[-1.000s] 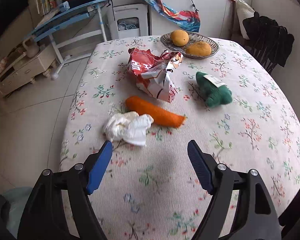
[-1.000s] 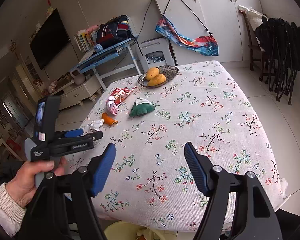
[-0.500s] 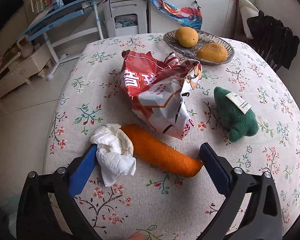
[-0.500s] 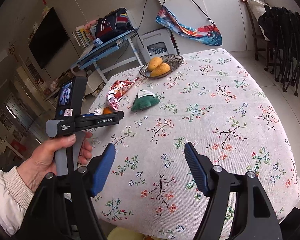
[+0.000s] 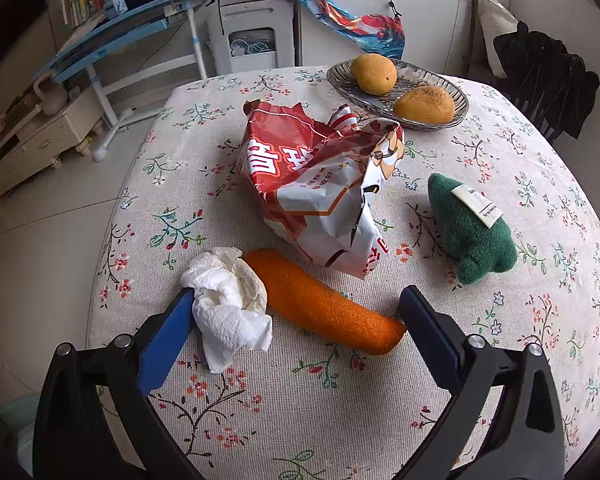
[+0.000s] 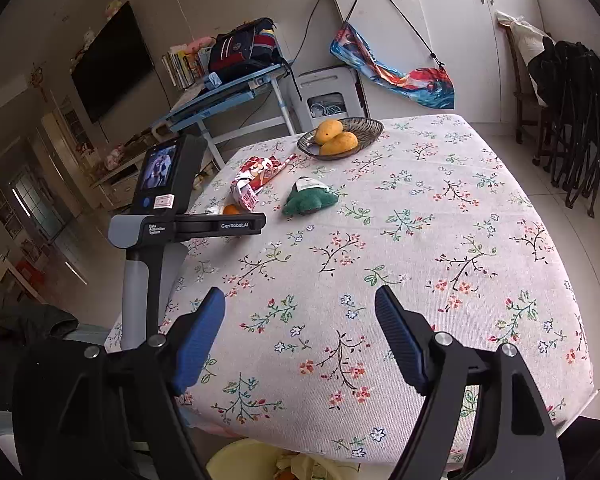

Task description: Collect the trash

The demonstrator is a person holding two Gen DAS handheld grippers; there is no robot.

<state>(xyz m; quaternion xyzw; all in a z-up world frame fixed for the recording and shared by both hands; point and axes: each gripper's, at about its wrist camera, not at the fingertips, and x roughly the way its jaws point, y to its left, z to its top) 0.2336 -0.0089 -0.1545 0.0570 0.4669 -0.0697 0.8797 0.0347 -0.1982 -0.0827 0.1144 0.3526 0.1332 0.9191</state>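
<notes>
The left gripper [image 5: 296, 306] is standing with jaws wide around the crumpled tissue [image 5: 228, 304] and orange carrot [image 5: 320, 306] on the bench [image 5: 340, 412], so it should shift onto the tissue alone before closing, while the right gripper [image 6: 300, 336] is opening its empty jaws.

Tablecloth [image 5: 228, 408] cream w/ floral print; toy carrot [image 5: 324, 308] orange; tissue [image 5: 228, 300] white; snack bag [image 5: 320, 188] red/white; plush [image 5: 472, 224] dk green; mangoes [image 5: 374, 74] yellow-orange.

1. A crumpled white paper tissue [image 5: 230, 304] is lying on the floral tablecloth [image 5: 500, 160], touching the left end of the orange plush carrot [image 5: 320, 304].
2. A torn, crinkled red-and-white foil snack bag [image 5: 320, 184] is lying open just behind that carrot.
</notes>
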